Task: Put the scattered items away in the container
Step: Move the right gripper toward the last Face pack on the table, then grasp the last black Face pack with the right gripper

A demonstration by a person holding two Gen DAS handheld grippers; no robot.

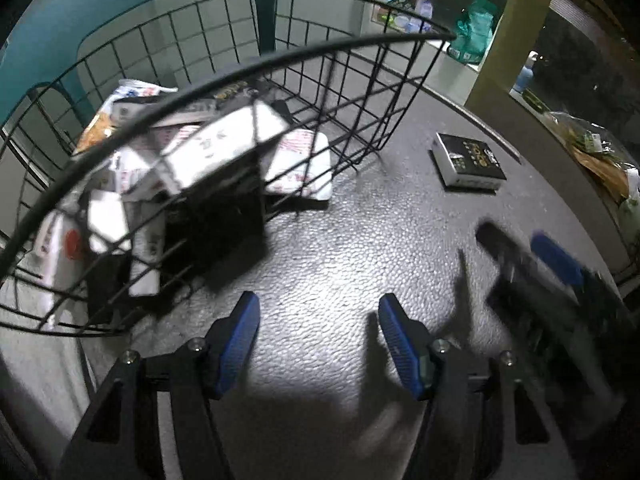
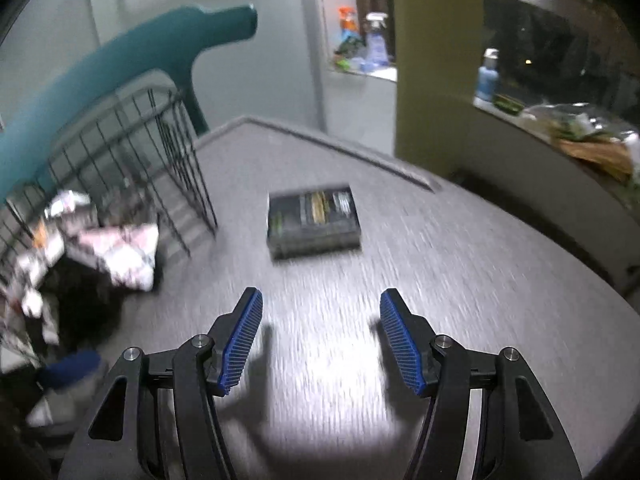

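Right tool (image 2: 321,338) spread, empty; dark box (image 2: 314,222) at 12 o'clock on surface (image 2: 460,280). Prob. light, rigid; pinch side edges.

Motion-blurred dark box (image 2: 315,221), lettering unreadable

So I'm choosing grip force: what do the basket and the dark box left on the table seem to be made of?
The basket looks like thin black coated metal wire, an open grid you can see through. The dark box looks like printed cardboard, with flat faces, crisp edges and a slight sheen; its contents can't be told.
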